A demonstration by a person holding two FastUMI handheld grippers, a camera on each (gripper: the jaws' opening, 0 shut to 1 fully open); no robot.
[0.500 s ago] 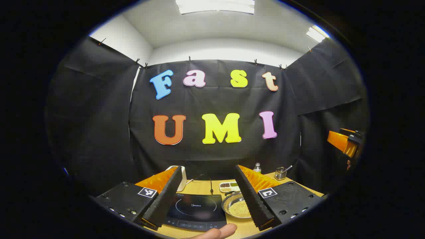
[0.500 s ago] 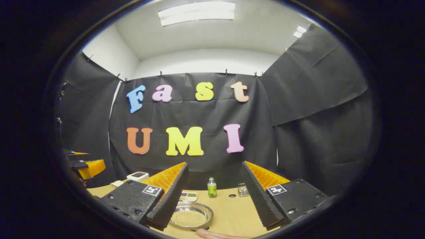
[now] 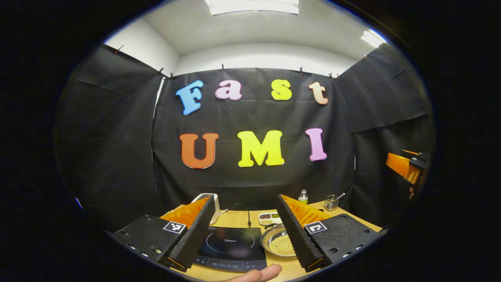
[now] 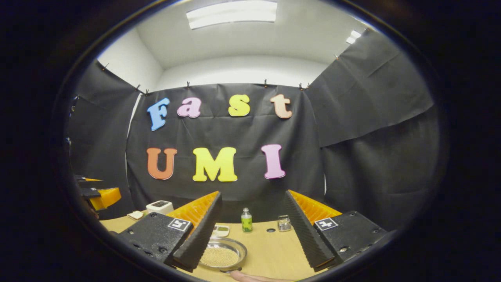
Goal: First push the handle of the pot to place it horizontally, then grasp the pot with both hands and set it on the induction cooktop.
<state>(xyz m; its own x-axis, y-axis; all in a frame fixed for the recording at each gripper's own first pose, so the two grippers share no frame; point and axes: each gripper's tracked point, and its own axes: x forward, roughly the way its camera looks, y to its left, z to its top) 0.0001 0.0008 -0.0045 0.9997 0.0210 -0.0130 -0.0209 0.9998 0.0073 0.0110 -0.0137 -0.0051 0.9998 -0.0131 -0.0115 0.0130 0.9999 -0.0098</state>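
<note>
A shallow metal pot (image 3: 278,243) holding pale grains sits on the wooden table just right of the black induction cooktop (image 3: 231,246). My left gripper (image 3: 245,200) hangs open above the cooktop's front, nothing between its fingers. In the right gripper view the pot (image 4: 223,255) lies low and left of centre, with a small dark handle (image 4: 230,270) at its near rim. My right gripper (image 4: 253,196) is open above the table, to the pot's right. Each view catches the other gripper at its edge (image 3: 407,168) (image 4: 98,194).
A white device (image 4: 159,206) stands at the back left, a divided dish (image 3: 270,217) behind the pot. A green bottle (image 4: 246,220) and a small metal holder (image 4: 284,222) stand near the back wall. A person's finger (image 3: 254,274) shows at the bottom edge.
Both views have tipped slightly downward, so a little more of the table, cooktop and pot shows. Both grippers remain open and the pot has not moved.
</note>
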